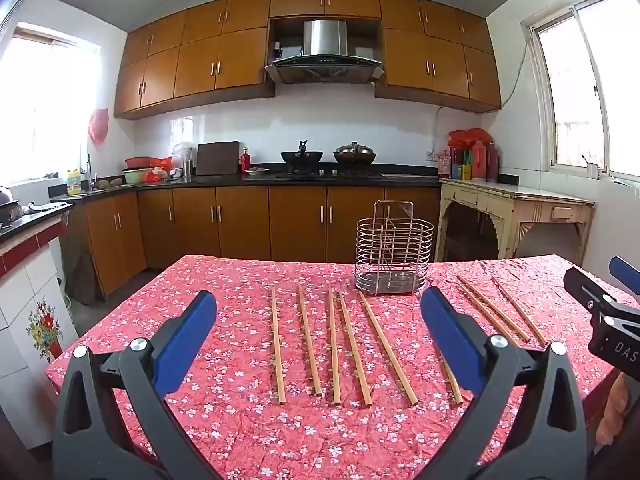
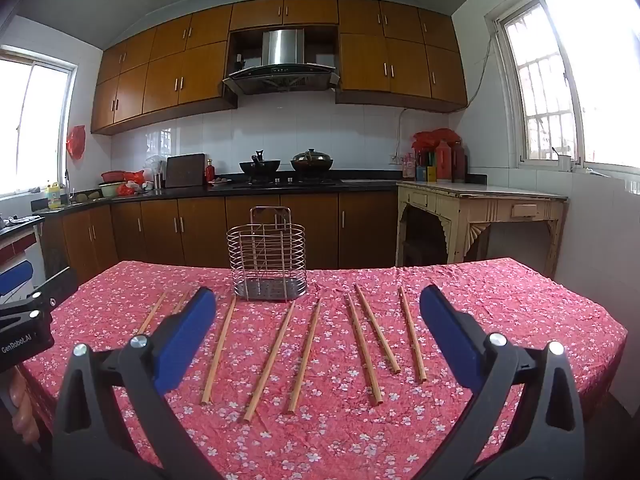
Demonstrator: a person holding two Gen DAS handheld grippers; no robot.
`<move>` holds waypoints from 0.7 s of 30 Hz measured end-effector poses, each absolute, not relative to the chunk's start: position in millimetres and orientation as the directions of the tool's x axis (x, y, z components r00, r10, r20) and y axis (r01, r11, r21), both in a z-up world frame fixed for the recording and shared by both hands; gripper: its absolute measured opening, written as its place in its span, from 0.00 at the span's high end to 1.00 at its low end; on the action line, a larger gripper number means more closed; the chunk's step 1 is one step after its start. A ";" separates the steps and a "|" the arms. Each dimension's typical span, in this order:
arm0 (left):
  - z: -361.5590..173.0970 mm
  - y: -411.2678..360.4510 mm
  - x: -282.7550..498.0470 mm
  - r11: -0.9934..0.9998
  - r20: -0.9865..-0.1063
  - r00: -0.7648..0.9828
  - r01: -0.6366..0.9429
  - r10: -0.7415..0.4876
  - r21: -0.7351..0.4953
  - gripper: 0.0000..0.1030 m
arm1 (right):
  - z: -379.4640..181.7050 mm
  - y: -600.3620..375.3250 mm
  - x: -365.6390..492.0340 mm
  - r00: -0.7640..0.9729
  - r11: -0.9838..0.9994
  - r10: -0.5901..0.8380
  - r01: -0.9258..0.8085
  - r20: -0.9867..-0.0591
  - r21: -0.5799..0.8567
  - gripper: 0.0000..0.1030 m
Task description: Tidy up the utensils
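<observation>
Both blue-padded black grippers are hanging wide open above the table, each gripping nothing.

The left gripper [image 1: 318, 312] is hovering with its blue pads spread around the left group of long, thin wooden chopsticks [image 1: 333, 346], while the right gripper [image 2: 318, 310] is spreading over the others [image 2: 362, 344]. All the chopsticks are lying loose, roughly parallel, on the red floral tablecloth [image 2: 320, 432]. Just beyond them, an oval wire utensil basket [image 2: 267, 258] is standing upright near the table's far edge, holding nothing that can be made out.
</observation>
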State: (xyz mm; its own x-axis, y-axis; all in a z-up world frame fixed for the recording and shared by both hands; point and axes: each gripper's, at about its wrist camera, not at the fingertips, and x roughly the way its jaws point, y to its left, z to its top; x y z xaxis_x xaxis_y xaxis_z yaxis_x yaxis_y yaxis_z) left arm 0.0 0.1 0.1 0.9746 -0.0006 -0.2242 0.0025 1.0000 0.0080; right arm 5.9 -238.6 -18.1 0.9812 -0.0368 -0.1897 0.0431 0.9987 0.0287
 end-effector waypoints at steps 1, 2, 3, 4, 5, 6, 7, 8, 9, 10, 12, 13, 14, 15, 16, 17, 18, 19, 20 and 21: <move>0.0 0.1 0.1 1.000 -0.225 0.974 0.002 -0.001 0.008 0.02 | -18.1 -238.5 6.3 0.980 0.999 -0.038 0.044 -0.193 0.028 0.04; 0.1 0.1 0.1 1.000 -0.225 0.974 0.003 -0.001 0.007 0.02 | -18.1 -238.5 6.3 0.981 0.999 -0.038 0.044 -0.193 0.028 0.04; 0.1 -0.1 0.1 1.000 -0.224 0.975 0.003 -0.001 0.007 0.02 | -18.1 -238.4 6.2 0.981 0.999 -0.037 0.044 -0.191 0.028 0.04; 0.1 -0.3 0.0 1.000 -0.223 0.975 0.001 0.000 0.007 0.02 | -18.1 -238.5 6.2 0.981 0.999 -0.038 0.044 -0.191 0.028 0.04; 0.1 -0.6 0.2 1.000 -0.223 0.975 0.002 0.000 0.007 0.02 | -18.0 -238.5 6.1 0.981 0.999 -0.038 0.044 -0.191 0.029 0.04; 0.1 -0.9 0.4 1.000 -0.223 0.975 0.002 0.000 0.006 0.02 | -18.0 -238.4 6.3 0.981 0.999 -0.037 0.044 -0.192 0.028 0.04; 0.1 -1.3 0.7 1.000 -0.223 0.975 0.002 -0.001 0.005 0.02 | -18.0 -238.3 6.3 0.981 0.999 -0.038 0.044 -0.192 0.028 0.04; 0.0 -1.8 1.0 1.000 -0.223 0.975 0.003 -0.002 0.004 0.02 | -18.0 -238.3 6.3 0.981 0.999 -0.038 0.044 -0.192 0.028 0.04; 0.1 0.1 0.8 1.000 -0.223 0.975 0.003 -0.002 0.003 0.02 | -18.0 -238.4 6.3 0.981 0.999 -0.039 0.045 -0.191 0.028 0.04; 0.2 -0.3 1.2 1.000 -0.224 0.975 0.002 -0.002 0.004 0.02 | -18.0 -238.5 6.3 0.981 0.999 -0.039 0.045 -0.191 0.028 0.04; 1.1 0.5 -0.4 1.000 -0.223 0.975 0.003 -0.003 0.002 0.02 | -18.0 -238.6 6.3 0.981 0.999 -0.039 0.045 -0.190 0.029 0.04; 1.2 0.5 -0.4 1.000 -0.223 0.975 0.004 -0.003 0.001 0.02 | -18.0 -238.6 6.2 0.981 0.999 -0.039 0.046 -0.190 0.029 0.04; 1.2 0.4 -0.4 1.000 -0.223 0.975 0.004 -0.003 0.001 0.02 | -18.1 -238.5 6.2 0.981 0.999 -0.039 0.045 -0.190 0.028 0.04; 1.2 -0.4 -0.7 1.000 -0.223 0.975 0.003 -0.002 0.001 0.02 | -18.0 -238.5 6.3 0.981 0.999 -0.039 0.045 -0.190 0.028 0.04; 1.0 -0.4 -0.3 1.000 -0.223 0.975 0.003 -0.003 0.001 0.02 | -18.0 -238.6 6.3 0.981 0.999 -0.039 0.045 -0.190 0.028 0.04; 0.8 -0.5 0.1 1.000 -0.223 0.975 0.004 -0.004 0.001 0.02 | -18.0 -238.7 6.2 0.981 0.999 -0.038 0.044 -0.190 0.029 0.04; 1.4 -1.5 -0.7 1.000 -0.222 0.975 0.005 -0.004 0.001 0.02 | -18.1 -238.7 6.2 0.981 0.999 -0.038 0.044 -0.190 0.030 0.04; 1.6 -2.3 -0.5 1.000 -0.223 0.975 0.005 -0.005 0.001 0.02 | -18.1 -238.6 6.3 0.981 0.999 -0.038 0.044 -0.190 0.029 0.04; 1.8 -2.9 -0.4 1.000 -0.223 0.975 0.005 -0.005 0.001 0.02 | -18.2 -238.6 6.4 0.981 0.999 -0.038 0.044 -0.191 0.029 0.04; 1.5 -2.1 -0.9 1.000 -0.222 0.975 0.005 -0.005 0.000 0.02 | -18.2 -238.6 6.3 0.981 0.999 -0.038 0.044 -0.190 0.030 0.04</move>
